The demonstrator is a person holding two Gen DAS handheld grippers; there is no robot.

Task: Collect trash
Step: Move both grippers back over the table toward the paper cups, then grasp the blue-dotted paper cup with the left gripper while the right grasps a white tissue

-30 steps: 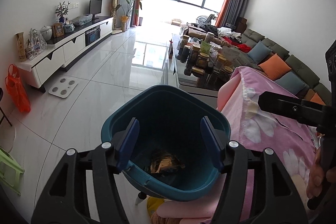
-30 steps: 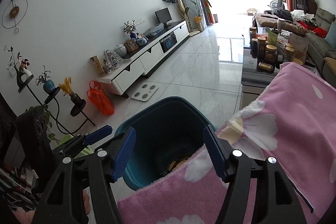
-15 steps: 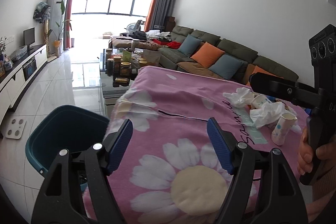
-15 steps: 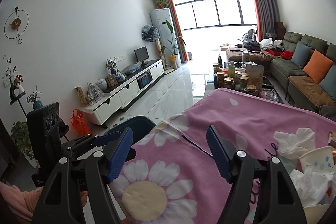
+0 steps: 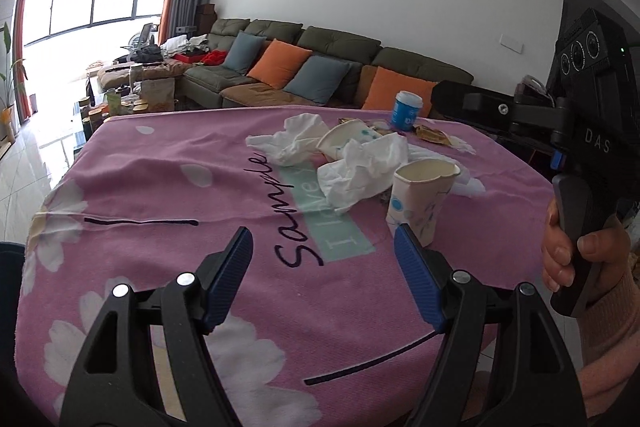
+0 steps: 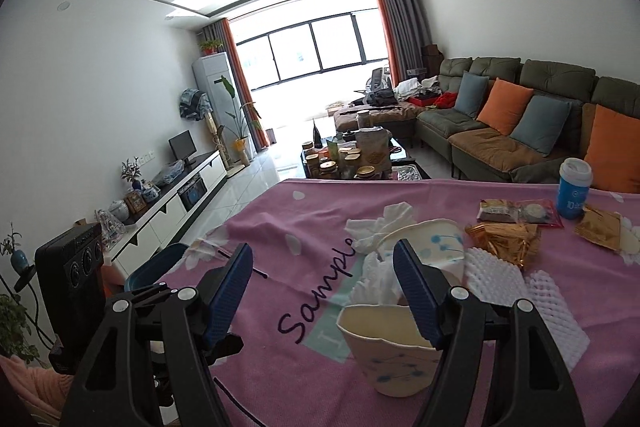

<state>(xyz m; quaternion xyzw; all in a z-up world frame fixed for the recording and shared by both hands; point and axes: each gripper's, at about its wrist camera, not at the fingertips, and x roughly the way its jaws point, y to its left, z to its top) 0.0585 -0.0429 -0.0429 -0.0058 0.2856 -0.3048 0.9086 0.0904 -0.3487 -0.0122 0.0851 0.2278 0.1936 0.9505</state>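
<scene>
Trash lies on a table under a pink flowered cloth (image 5: 168,187). I see crumpled white tissues (image 5: 360,171), a dented paper cup (image 5: 420,199) standing upright and a second paper cup (image 5: 344,143) on its side. My left gripper (image 5: 322,243) hovers open over the cloth, short of the pile, with nothing between its fingers. My right gripper (image 6: 322,259) is open too, and the upright paper cup (image 6: 392,355) stands just below its right finger (image 6: 416,291). Gold wrappers (image 6: 504,239) and white foam netting (image 6: 496,267) lie further right.
A blue cup with a white lid (image 6: 574,193) and a snack packet (image 6: 516,211) stand at the far right of the cloth. The teal bin (image 6: 156,267) is on the floor off the table's left edge. A sofa (image 5: 340,59) runs behind.
Both grippers have swung from above the teal bin to the table. The bin has slid out to the left and the trash pile has come into view.
</scene>
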